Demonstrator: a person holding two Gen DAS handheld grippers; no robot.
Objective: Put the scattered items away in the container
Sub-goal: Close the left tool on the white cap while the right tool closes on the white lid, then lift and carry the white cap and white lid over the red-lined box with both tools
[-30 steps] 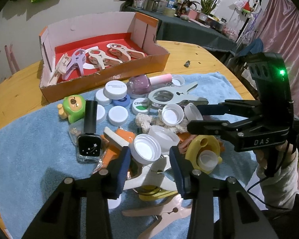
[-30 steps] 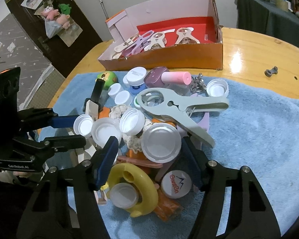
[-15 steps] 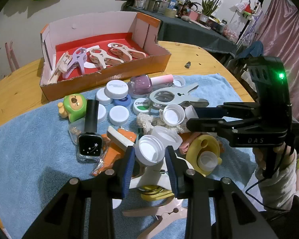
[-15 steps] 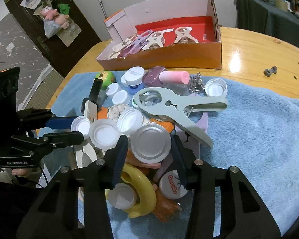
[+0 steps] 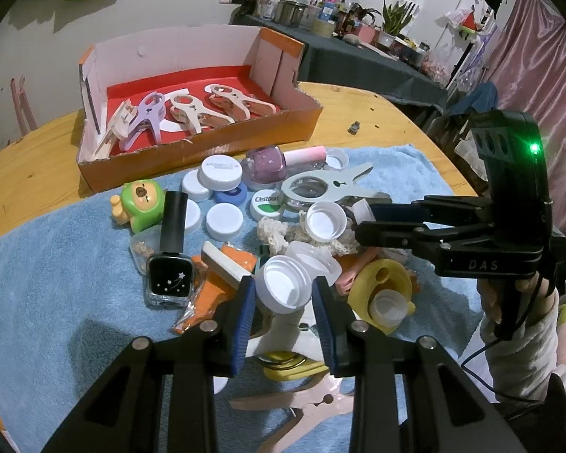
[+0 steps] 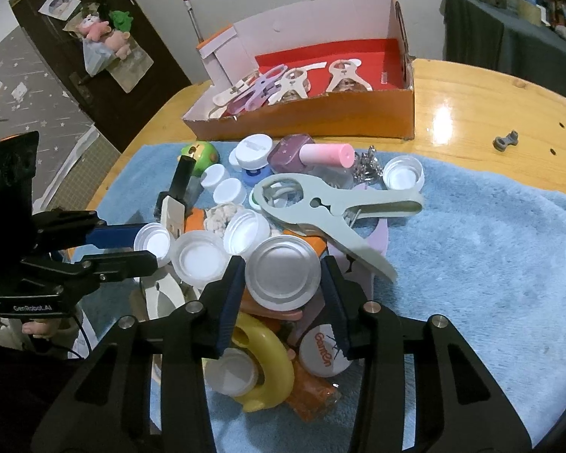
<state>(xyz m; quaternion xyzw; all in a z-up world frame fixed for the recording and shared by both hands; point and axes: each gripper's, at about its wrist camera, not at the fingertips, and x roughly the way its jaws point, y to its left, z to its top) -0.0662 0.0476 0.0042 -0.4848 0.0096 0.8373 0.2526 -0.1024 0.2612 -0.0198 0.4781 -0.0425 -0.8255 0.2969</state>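
Closing in from a wide stance a second earlier, the left gripper now clamps a white bottle cap between its blue pads, the cap's open mouth tilted up toward the camera, in the left wrist view. The cap sits at the near edge of a heap of clutter on a blue towel, well short of the orange cardboard box on the wooden table behind, where four clothes pegs already lie, long axes running roughly from the box's front toward its back. A black nail polish bottle lies left of the gripper, neck pointing away from the camera; a green-and-white cap reads "Cestbon". The other tool, reaching in from the right, carries the letters "DAS" and a green light. In the right wrist view, the right gripper, also narrowed from a wide spread a second before, holds a silver metal lid by its rim, hollow face upward, atop the same pile. A large grey-green peg lies just beyond, its long axis slanting from upper left to lower right with handles toward the right. A white cap under the right finger reads "GanTen"; the left tool's body reads "GenRobot.AI". The box stands beyond the towel, its open top showing pegs on a red floor.
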